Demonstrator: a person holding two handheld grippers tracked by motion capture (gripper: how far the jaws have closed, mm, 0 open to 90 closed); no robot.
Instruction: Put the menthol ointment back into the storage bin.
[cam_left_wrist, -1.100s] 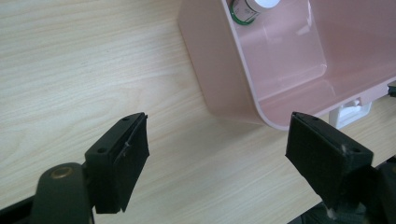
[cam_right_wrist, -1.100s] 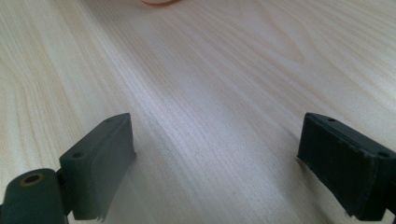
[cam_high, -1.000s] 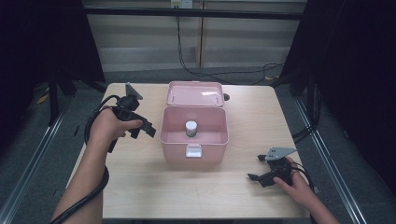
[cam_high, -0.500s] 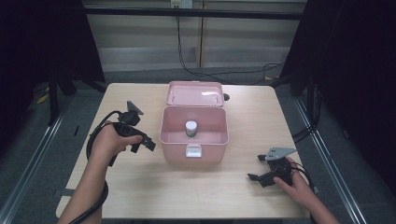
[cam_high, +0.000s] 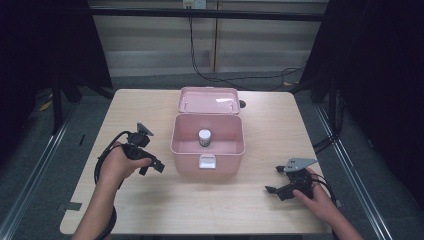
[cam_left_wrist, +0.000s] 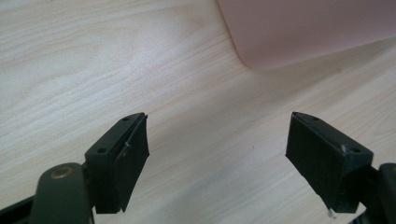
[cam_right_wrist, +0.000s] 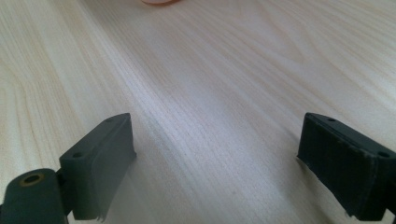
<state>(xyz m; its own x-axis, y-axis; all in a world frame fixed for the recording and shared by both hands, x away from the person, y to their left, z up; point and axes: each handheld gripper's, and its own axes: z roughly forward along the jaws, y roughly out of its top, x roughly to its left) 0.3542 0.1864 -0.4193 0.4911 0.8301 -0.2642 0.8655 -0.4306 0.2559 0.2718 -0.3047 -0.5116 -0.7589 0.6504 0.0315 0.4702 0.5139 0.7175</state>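
Beside pink box (cam_high: 207, 145), left claw (cam_left_wrist: 217, 154) wide, empty

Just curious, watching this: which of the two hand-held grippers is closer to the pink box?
The left gripper: it sits just beside the pink box, near its front left corner. The right gripper lies farther off, near the table's front right corner.

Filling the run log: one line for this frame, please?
box: pink box lid open | inside: small jar upright | left gripper: open, empty, beside box | right gripper: open, empty, low over table
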